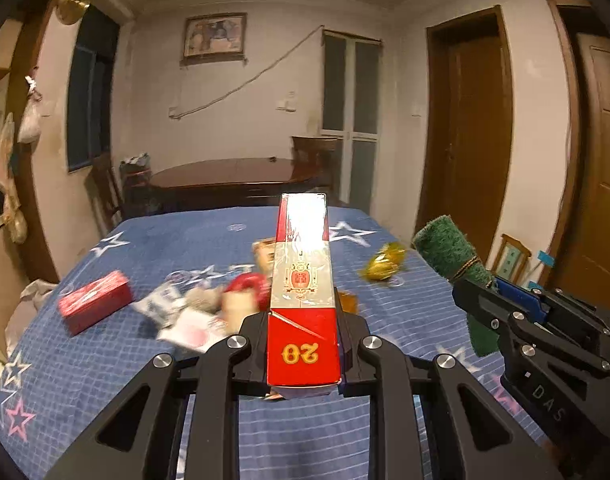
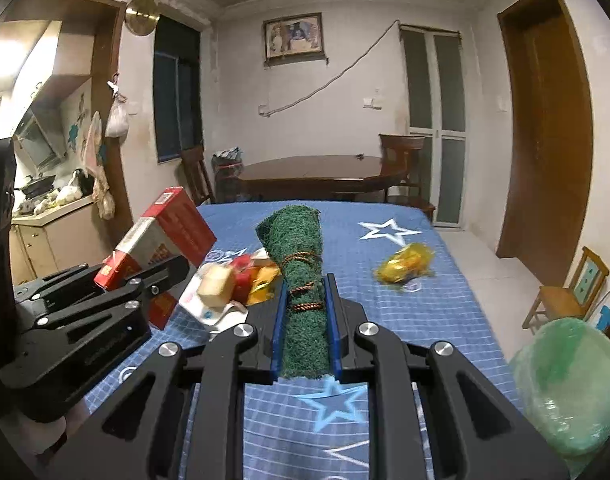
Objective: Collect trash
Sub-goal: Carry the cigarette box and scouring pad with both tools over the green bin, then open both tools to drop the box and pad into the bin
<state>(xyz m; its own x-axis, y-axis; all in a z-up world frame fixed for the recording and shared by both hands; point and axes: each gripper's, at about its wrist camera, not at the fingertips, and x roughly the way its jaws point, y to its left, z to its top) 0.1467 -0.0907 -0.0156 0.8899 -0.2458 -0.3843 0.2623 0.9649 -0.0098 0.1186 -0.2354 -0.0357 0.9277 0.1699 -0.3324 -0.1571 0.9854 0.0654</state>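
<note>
The left tool (image 1: 303, 344) pinches a tall red-and-silver carton (image 1: 303, 280) at frame centre; only the left view shows the small red box (image 1: 95, 306) lying at middle left on the blue starred bed (image 1: 105, 380); the right tool (image 2: 305, 320) pinches a rolled green mat (image 2: 301, 276); only the right view shows a green bag (image 2: 569, 384) at lower right; a yellow wrapper (image 2: 405, 266) lies apart, and a litter pile (image 2: 233, 284) sits just beside the mat.

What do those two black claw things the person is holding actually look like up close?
Both are matte black, angular linkages with triangular cut-outs and round silver bolts at the joints. The left gripper has plain black fingers. The right gripper has blue strips lining its fingers, and white lettering reading DAS on its side. No cables or sleeves are visible.
</note>
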